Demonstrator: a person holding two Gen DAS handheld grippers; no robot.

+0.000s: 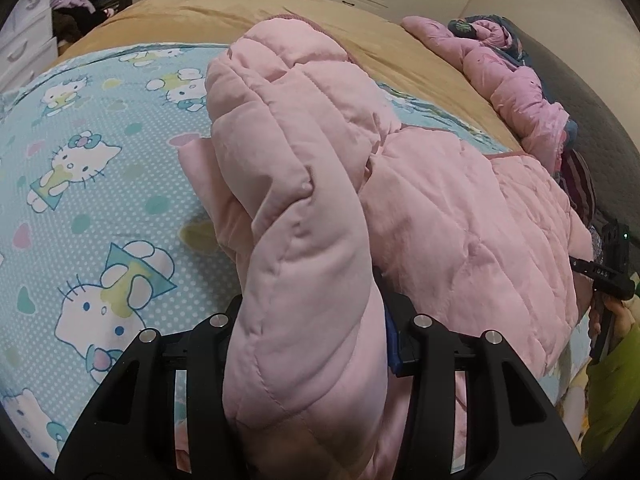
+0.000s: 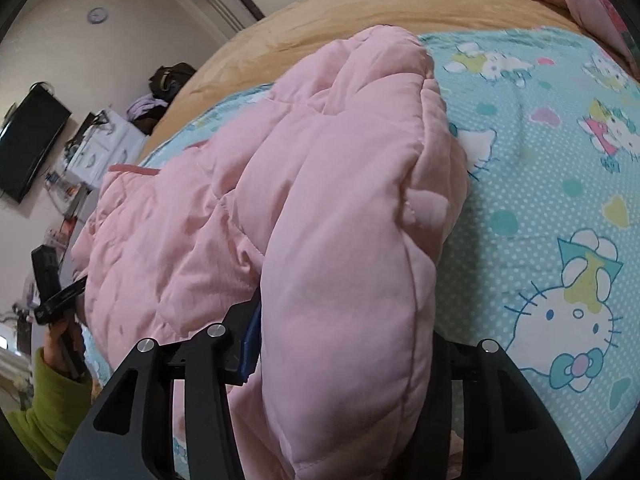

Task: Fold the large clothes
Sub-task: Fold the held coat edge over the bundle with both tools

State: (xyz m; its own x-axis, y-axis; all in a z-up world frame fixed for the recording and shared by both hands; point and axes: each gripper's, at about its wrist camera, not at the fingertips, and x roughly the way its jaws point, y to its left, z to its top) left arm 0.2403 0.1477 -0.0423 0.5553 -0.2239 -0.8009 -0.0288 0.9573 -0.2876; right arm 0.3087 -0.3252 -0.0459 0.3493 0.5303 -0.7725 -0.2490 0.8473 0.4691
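A large pink quilted jacket [image 1: 460,216] lies bunched on the bed; it also shows in the right wrist view [image 2: 192,216]. My left gripper [image 1: 316,320] is shut on a thick padded fold of the jacket, which bulges up between the jaws and hides the fingertips. My right gripper [image 2: 340,332] is shut on another thick fold at the jacket's opposite side. Each gripper shows in the other's view: the right gripper [image 1: 604,272] at the far right edge, the left gripper [image 2: 52,292] at the far left edge.
The bed has a blue Hello Kitty sheet [image 1: 88,208] over a tan blanket [image 1: 192,16]. More pink and dark clothes [image 1: 512,76] are piled at the bed's far right. White drawers [image 1: 24,44] with bags stand beyond the bed. A wall TV [image 2: 28,144] hangs left.
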